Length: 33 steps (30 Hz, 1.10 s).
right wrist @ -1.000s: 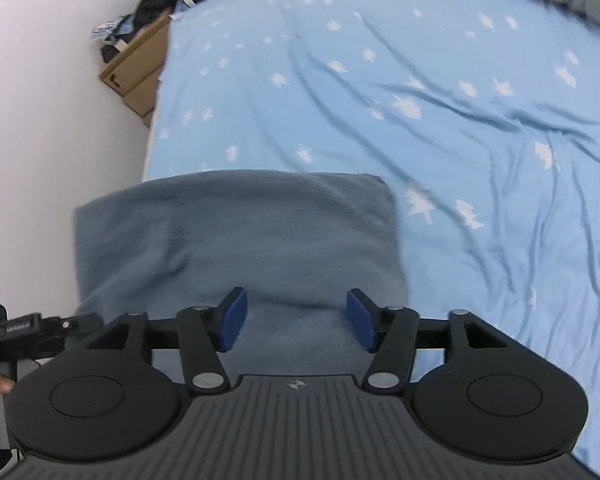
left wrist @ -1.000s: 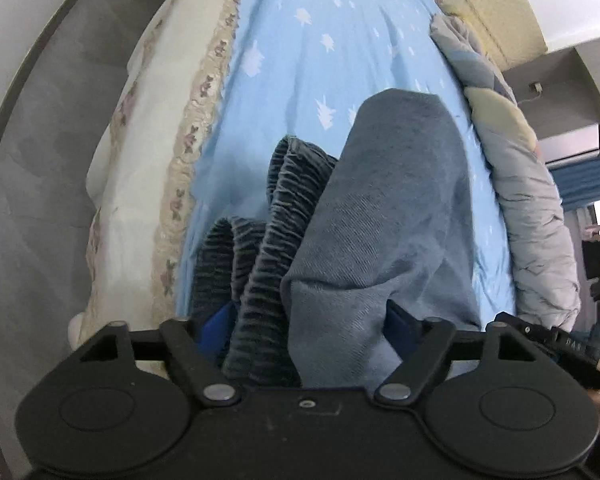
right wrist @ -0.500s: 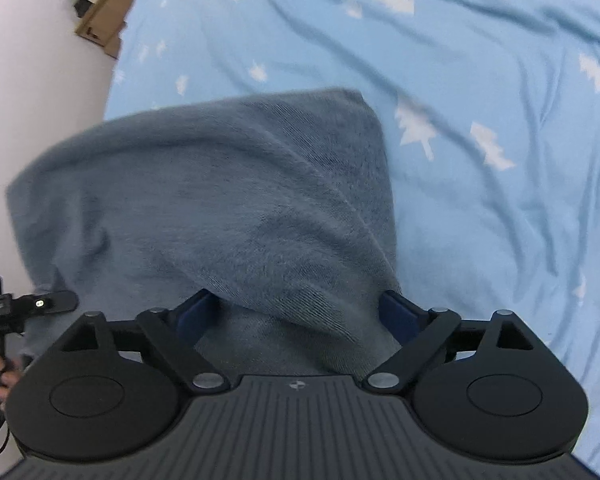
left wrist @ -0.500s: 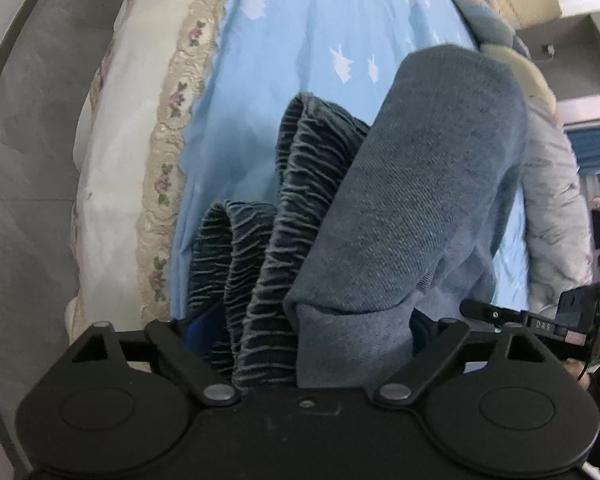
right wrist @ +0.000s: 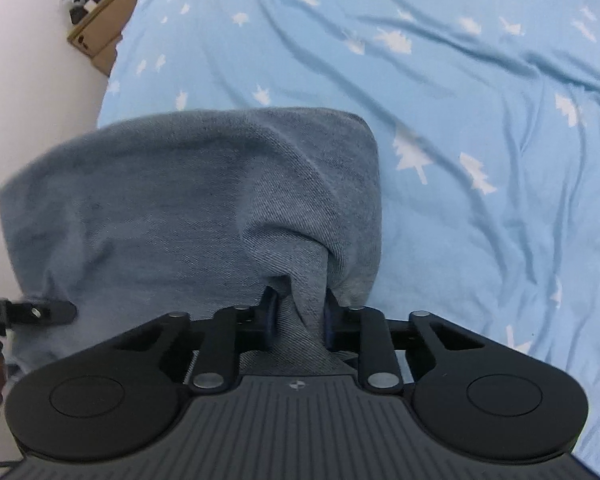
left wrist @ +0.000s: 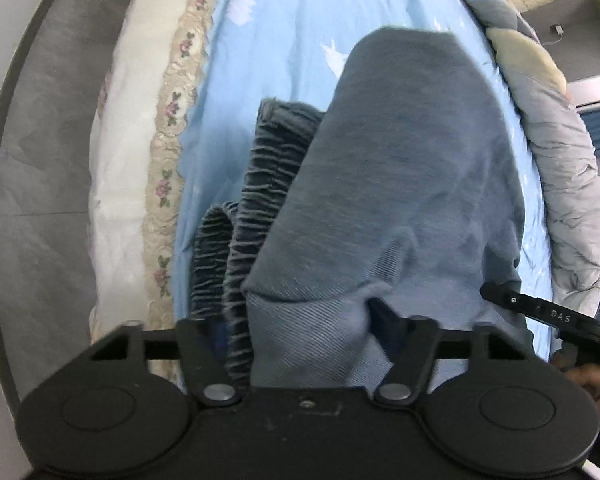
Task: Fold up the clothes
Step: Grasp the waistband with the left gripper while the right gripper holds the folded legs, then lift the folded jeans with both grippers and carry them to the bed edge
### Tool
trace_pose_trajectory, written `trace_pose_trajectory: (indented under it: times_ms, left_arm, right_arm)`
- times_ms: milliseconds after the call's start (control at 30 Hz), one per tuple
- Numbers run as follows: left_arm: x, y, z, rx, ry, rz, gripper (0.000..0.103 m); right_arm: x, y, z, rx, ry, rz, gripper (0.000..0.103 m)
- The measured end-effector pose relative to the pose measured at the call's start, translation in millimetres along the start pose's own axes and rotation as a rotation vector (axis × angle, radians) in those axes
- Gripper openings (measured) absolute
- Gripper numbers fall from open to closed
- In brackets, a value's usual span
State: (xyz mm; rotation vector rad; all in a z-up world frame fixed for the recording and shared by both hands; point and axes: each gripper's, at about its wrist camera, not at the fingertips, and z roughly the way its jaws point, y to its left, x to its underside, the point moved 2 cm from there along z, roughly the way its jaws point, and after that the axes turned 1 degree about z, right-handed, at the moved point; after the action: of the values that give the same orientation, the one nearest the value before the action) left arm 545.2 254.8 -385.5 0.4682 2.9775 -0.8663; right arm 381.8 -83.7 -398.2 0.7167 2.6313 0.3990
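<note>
Two grippers, one pair of blue-grey trousers (right wrist: 188, 200), bunched on the bed (right wrist: 480, 128).

My right gripper (right wrist: 298, 312) has just closed and now pinches a ridge of the cloth. My left gripper (left wrist: 300, 332) has just narrowed around the near edge beside the gathered waistband (left wrist: 260, 184), though its pads are hidden, so I cannot tell whether they bite. I'd want both pinches to catch every layer, then lift evenly with the edge taut so the fold lies square.
</note>
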Motion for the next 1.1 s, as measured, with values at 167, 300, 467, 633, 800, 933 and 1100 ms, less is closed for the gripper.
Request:
trace_pose_trajectory:
  times_ms: [167, 300, 467, 633, 800, 933, 1100]
  left_arm:
    - [6.9, -4.1, -25.7, 0.052, -0.040, -0.027, 0.026]
    - [17.1, -21.3, -46.5, 0.068, -0.073, -0.001, 0.022]
    - [31.5, -47.5, -75.5, 0.086, -0.124, 0.000, 0.022]
    - [47.4, -73.0, -118.0, 0.138, -0.161, 0.021, 0.022]
    - [59.0, -97.8, -153.2, 0.190, -0.152, 0.053, 0.022]
    - [67.6, -119.4, -173.5, 0.245, -0.146, 0.076, 0.022]
    - [84.7, -152.8, -190.4, 0.280, -0.157, 0.112, 0.022]
  right_arm:
    - [4.3, 16.5, -32.9, -0.039, -0.039, 0.000, 0.017]
    - [0.4, 25.0, -62.5, -0.061, -0.079, -0.024, 0.016]
    - [5.9, 37.0, -106.1, -0.090, -0.148, -0.042, 0.016]
    - [9.5, 43.3, -145.1, -0.096, -0.206, -0.034, 0.016]
    - [18.9, 49.8, -191.0, -0.093, -0.269, -0.013, 0.016]
    - [28.0, 56.4, -228.6, -0.073, -0.316, -0.006, 0.016]
    - [31.6, 49.7, -272.4, -0.067, -0.369, 0.014, 0.016]
